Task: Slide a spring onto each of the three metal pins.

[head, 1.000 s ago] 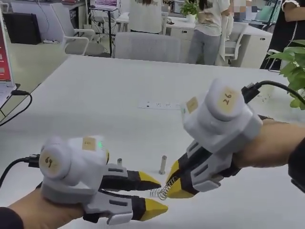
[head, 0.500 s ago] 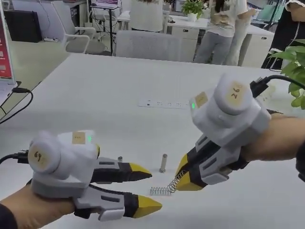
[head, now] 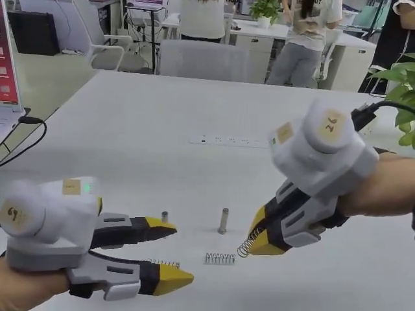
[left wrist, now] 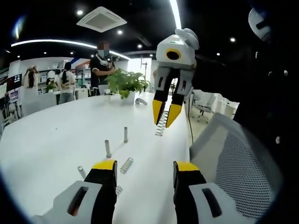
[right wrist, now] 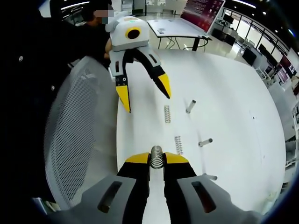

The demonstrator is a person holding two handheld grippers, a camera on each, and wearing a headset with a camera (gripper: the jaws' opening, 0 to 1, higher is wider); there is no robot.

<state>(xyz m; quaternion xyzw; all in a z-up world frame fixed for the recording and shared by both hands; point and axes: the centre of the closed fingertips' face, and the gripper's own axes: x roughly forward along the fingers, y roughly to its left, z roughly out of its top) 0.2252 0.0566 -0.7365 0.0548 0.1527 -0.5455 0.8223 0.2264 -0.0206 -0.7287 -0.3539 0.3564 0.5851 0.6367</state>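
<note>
The right gripper (head: 256, 243) stood at the right of the head view, its yellow-tipped jaws clenched on one end of a held spring (head: 245, 246), which slanted out from the tips toward the lower left. In the right gripper view the coil's round end showed pinched between that gripper's two jaws, just below the centre of the frame. Whether the spring's free end touched the table could not be told.

The left gripper (head: 172, 254) lay at the lower left of the head view, released, its jaws spread wide with nothing between them. A first loose spring (head: 165, 264) lay flat just above its lower jaw. A second loose spring (head: 219, 258) lay flat near the bottom centre, between the two grippers.

Just above that second spring a centre pin (head: 224, 221) stood upright and bare. A left pin (head: 165, 217) stood upright just above the left gripper's upper jaw, also bare. In the left gripper view a third pin (left wrist: 125, 134) stood beyond the other two, left of centre, bare too.

All of these rested on a white table (head: 130, 129). A white power strip (head: 227, 140) lay flat on it above centre. A green plant (head: 402, 84) leaned in at the right edge, and a black cable (head: 26, 139) curled at the left edge.
</note>
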